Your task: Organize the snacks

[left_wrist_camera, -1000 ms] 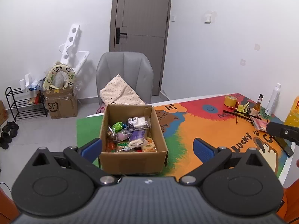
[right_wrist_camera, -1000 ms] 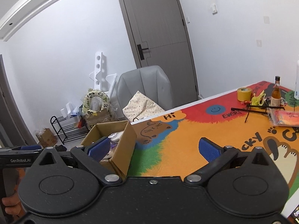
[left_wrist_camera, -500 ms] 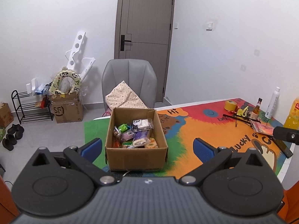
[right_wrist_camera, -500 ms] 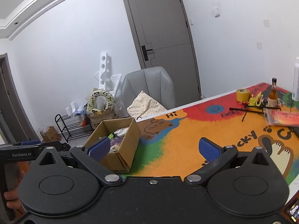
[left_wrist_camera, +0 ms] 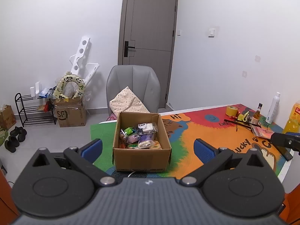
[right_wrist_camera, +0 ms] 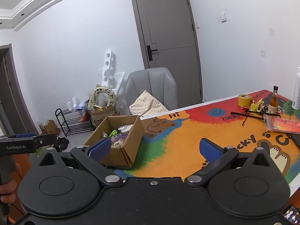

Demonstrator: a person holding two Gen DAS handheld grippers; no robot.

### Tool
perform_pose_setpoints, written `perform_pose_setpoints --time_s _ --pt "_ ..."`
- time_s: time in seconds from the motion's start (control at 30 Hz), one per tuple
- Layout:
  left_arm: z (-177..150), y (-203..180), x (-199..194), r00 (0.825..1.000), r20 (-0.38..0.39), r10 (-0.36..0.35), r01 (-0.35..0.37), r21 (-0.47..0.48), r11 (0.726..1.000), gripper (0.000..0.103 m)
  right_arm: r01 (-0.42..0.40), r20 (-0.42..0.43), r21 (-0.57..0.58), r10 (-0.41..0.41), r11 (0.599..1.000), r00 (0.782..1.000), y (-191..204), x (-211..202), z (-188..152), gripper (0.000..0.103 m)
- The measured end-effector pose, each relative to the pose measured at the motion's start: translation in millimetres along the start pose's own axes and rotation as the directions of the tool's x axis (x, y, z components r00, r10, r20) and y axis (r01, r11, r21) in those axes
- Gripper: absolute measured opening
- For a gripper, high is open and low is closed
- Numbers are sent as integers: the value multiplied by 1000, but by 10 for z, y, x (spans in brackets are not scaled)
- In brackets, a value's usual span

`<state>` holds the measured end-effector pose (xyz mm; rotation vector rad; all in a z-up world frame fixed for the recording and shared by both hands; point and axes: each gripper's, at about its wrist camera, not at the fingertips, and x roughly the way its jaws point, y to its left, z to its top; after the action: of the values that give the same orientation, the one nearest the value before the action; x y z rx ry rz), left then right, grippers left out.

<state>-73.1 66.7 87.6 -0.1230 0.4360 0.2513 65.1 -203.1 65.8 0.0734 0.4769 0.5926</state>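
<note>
Readable text: "GenRobot.AI" in white on the side of the black left gripper (right_wrist_camera: 28, 144) as the right wrist view sees it. The colourful cartoon table mat (left_wrist_camera: 211, 131) carries "Hi", "EVER…" (cut off by clutter) and "LUCKY". The taped brown carton on the floor (left_wrist_camera: 69, 115) is printed "SF" with "EXPRESS" along its side. Labels on the packets and bottles are too small to read.

The open brown cardboard box (left_wrist_camera: 141, 150) stands on the green corner of the mat, near the table edge in front of the grey padded chair (left_wrist_camera: 133, 86). The assorted wrapped snack packets (left_wrist_camera: 139, 136) lie piled inside it: green, purple, white and orange wrappers.

Left gripper (left_wrist_camera: 148, 148): blue-padded fingers spread wide, nothing between them, held off the table with the box centred ahead. Right gripper (right_wrist_camera: 156, 150): fingers likewise wide apart and empty, above the orange part of the mat, box at its left.

At the far right of the mat: a yellow tape roll (right_wrist_camera: 244, 99), a small amber glass bottle (right_wrist_camera: 273, 101), a white spray bottle (left_wrist_camera: 272, 107).

Versus 1.0 s ago: both cameras have pulled back and up. The box sits further away and smaller in both views, and more floor and shoe rack is visible. Finger spacing is unchanged.
</note>
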Motion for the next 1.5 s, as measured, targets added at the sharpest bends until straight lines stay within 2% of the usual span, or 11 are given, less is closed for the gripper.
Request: perform_pose_setpoints --time_s 0.13,0.63,1.07,1.5 --pt "-1 -30 14 1000 -1 16 -16 15 1000 103 -9 -4 -1 9 1000 1000 6 -31 -2 103" --pt "-34 -20 8 999 -20 -33 34 17 999 103 -8 -13 -11 8 1000 1000 36 -36 22 103" --pt "-28 71 -7 1000 -10 -2 2 -4 1000 103 -8 -26 -12 8 1000 1000 61 -16 35 103" --pt "-66 13 21 1000 -23 -17 18 25 1000 103 -8 -35 -16 8 1000 999 70 5 21 103"
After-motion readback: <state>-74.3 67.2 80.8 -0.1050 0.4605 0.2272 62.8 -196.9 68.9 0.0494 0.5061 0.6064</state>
